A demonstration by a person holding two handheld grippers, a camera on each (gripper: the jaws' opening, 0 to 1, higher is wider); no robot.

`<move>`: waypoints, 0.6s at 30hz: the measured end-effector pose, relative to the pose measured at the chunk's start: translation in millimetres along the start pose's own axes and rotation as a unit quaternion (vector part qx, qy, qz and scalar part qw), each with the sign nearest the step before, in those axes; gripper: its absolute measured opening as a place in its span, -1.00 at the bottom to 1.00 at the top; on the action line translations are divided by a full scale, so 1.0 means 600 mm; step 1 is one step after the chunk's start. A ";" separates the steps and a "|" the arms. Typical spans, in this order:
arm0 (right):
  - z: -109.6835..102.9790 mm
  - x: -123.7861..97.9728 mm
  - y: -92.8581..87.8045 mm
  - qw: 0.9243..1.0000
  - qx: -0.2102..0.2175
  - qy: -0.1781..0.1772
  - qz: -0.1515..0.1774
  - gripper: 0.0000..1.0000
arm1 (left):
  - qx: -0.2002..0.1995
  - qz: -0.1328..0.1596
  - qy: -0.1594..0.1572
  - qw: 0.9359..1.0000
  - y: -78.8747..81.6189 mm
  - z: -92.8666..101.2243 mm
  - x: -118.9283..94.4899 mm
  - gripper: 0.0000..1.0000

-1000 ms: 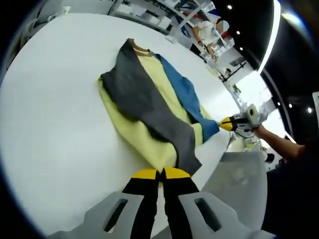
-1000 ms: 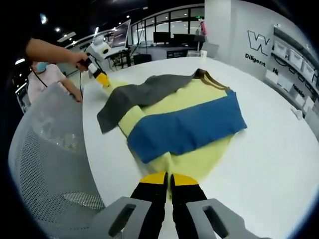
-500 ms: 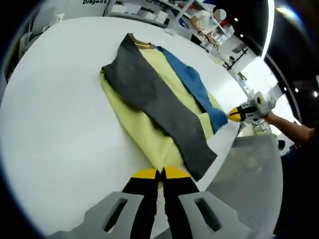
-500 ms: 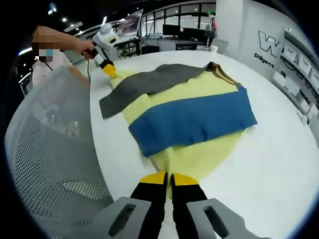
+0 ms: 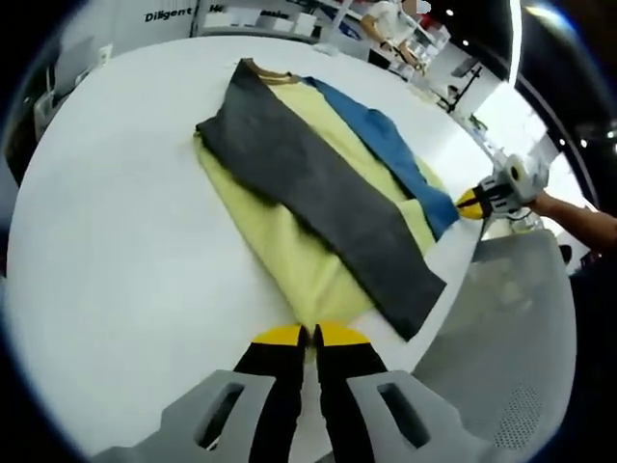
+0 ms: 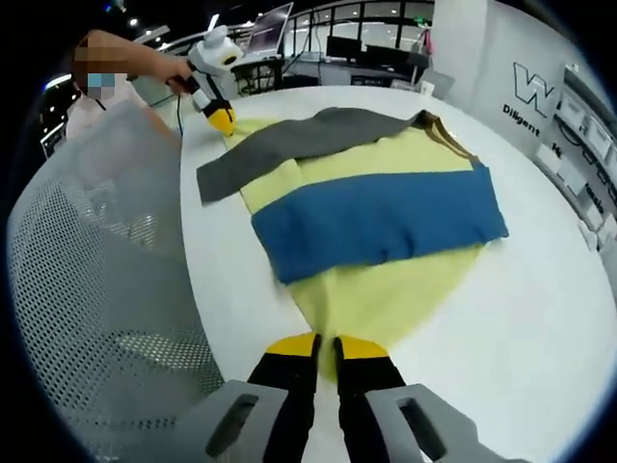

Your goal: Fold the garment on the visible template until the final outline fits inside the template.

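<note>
Garment: pale yellow cloth top with a dark grey panel and a blue panel (image 5: 318, 193), lying flat on the round white desk (image 5: 116, 222); brown-edged collar at the far end in the left gripper view.
Grey panel: dark grey sleeve/flap (image 6: 289, 145) folded lengthwise over the yellow body; its free end reaches past the hem toward the desk edge.
Blue panel: blue strip (image 6: 381, 227) folded over the opposite side; seen broad and full in the right gripper view, only a narrow edge of it in the left gripper view.
Left gripper: black w/ yellow tips (image 5: 308, 335), fingers pressed together at the yellow hem (tips look to be pinching the hem edge, but can't tell for sure). Also seen from the right gripper view as a white body w/ yellow tip (image 6: 220, 118), held by a hand, at the garment's corner near the grey flap end.
Right gripper: black w/ yellow tips (image 6: 326, 345), fingers close together w/ a sliver of yellow cloth between them, at the garment's yellow edge. From the left gripper view: white body, yellow tip (image 5: 477, 201) touching the blue corner, hand behind it.
Chair: grey mesh chair back (image 6: 106, 270) beside the desk edge; big in the right gripper view, a grey curve in the left gripper view.
Background: wall w/ lettering, shelving beyond the desk.
</note>
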State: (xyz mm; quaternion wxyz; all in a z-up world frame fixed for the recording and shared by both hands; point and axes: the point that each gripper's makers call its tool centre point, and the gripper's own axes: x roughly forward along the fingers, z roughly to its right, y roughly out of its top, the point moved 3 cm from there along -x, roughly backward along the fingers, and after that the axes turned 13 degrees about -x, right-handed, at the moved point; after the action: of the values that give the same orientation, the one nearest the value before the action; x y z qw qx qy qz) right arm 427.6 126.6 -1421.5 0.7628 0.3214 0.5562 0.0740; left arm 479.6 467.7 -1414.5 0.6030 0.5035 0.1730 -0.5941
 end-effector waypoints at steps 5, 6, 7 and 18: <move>-0.002 -0.001 -0.002 1.000 0.000 0.003 0.001 -0.92 | 0.011 0.002 0.013 1.000 -0.004 -0.007 -0.002 -0.89; -0.002 -0.001 -0.002 1.000 -0.001 0.003 0.000 -0.90 | 0.014 0.003 0.015 1.000 -0.005 -0.010 -0.002 -0.88; -0.002 -0.001 -0.003 1.000 -0.004 0.004 0.001 -0.89 | 0.014 0.004 0.016 1.000 -0.006 -0.011 -0.002 -0.86; 0.005 -0.008 -0.008 1.000 -0.019 -0.001 -0.010 -0.67 | -0.013 -0.011 -0.004 1.000 -0.020 -0.007 -0.002 -0.96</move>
State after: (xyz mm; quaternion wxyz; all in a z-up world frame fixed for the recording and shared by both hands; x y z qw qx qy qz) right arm 427.6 119.1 -1420.0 0.7701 0.3013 0.5570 0.0767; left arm 470.2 474.1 -1420.1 0.6039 0.4914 0.1836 -0.6001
